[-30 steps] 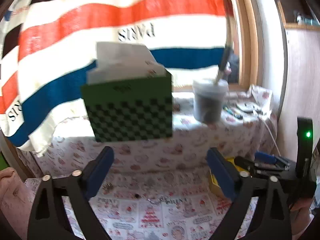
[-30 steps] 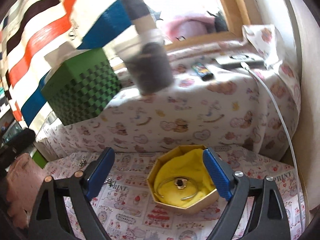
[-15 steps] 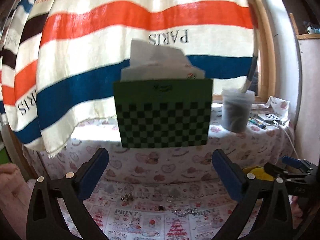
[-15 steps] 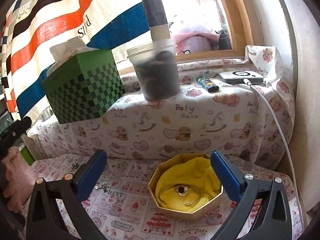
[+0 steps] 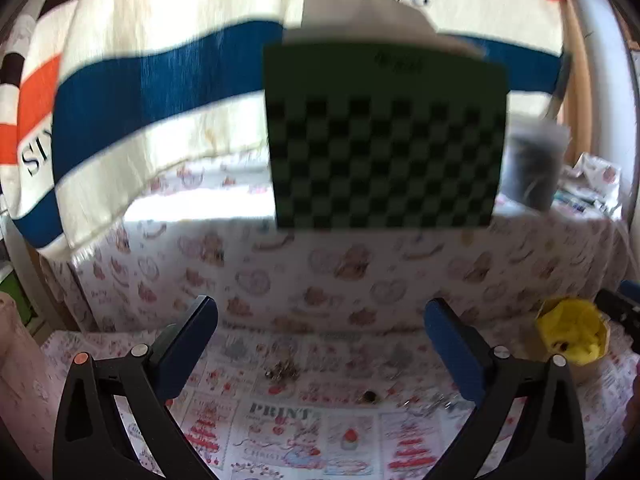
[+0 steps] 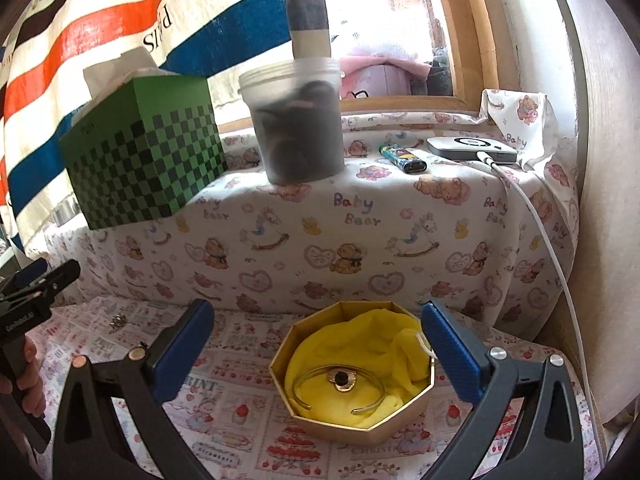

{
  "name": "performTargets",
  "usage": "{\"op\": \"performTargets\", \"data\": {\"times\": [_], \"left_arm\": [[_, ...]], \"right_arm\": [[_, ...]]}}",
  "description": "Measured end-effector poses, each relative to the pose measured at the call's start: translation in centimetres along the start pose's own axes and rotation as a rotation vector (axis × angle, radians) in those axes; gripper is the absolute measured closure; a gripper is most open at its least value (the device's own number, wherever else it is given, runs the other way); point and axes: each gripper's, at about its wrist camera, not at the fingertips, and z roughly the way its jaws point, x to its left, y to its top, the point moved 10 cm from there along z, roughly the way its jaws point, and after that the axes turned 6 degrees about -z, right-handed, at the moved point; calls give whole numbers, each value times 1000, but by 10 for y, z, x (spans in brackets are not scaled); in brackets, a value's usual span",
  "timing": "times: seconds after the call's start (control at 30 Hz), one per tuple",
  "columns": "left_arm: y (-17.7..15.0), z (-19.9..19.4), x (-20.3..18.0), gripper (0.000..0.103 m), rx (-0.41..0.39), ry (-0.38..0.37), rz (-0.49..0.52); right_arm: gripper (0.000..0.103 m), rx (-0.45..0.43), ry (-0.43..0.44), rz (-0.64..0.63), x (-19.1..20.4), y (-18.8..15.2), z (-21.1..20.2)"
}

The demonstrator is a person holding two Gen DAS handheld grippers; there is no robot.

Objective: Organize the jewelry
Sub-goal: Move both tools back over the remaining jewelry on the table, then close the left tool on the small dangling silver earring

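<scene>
A gold octagonal box [image 6: 400, 430] lined with yellow cloth holds a bangle [image 6: 340, 378] with a dark stone; the box [image 5: 570, 334] also shows at the right of the left wrist view. My right gripper [image 6: 318, 352] hangs open just above and in front of it, nothing between its fingers. Small loose jewelry lies on the printed cloth: a silvery cluster [image 5: 284, 372], a dark ring [image 5: 369, 396] and a chain [image 5: 432, 402]. My left gripper [image 5: 320, 350] is open above these pieces, apart from them. One small piece [image 6: 119, 321] shows at the left of the right wrist view.
A green checkered tissue box [image 6: 144, 152], a plastic tub of dark items [image 6: 298, 124], a lighter [image 6: 402, 158] and a white device with a cable [image 6: 472, 148] sit on a raised ledge behind. A striped towel [image 5: 160, 80] hangs beyond. A wall [image 6: 608, 200] stands to the right.
The left gripper has sunk and moved left toward the loose jewelry, which now lies between its fingers in view. The right gripper stays over the box; its jaws widened slightly.
</scene>
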Motion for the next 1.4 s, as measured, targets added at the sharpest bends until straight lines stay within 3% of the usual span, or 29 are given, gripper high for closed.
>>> {"op": "performTargets", "data": {"times": [0.33,0.47,0.7,0.77,0.83,0.93,1.07,1.2,1.33,1.4], "left_arm": [[-20,29,26,1,101,5,-87],[-21,34,33,1,101,69,-46],[-29,46,33,1,131,39,-57],[-32,51,33,7,149,18,-82],[-40,60,33,24,210,-8,-110],[-48,68,34,35,267,-39,-126],[-49,75,47,45,277,-11,-150],[-44,75,62,48,241,28,-152],[-49,81,64,62,281,-9,-184],[-55,88,63,64,314,-23,-187]], "right_arm": [[0,-3,-28,-29,5,-2,0],[0,-4,-29,-38,6,-2,-1],[0,11,-39,-26,3,-4,3],[0,17,-57,-26,0,-4,5],[0,24,-79,-27,-1,-3,7],[0,88,-95,-25,-3,-4,22],[0,135,-45,14,5,-1,27],[0,117,-67,-35,17,12,25],[0,127,-64,-40,31,19,29],[0,136,-42,-38,40,22,33]]}}
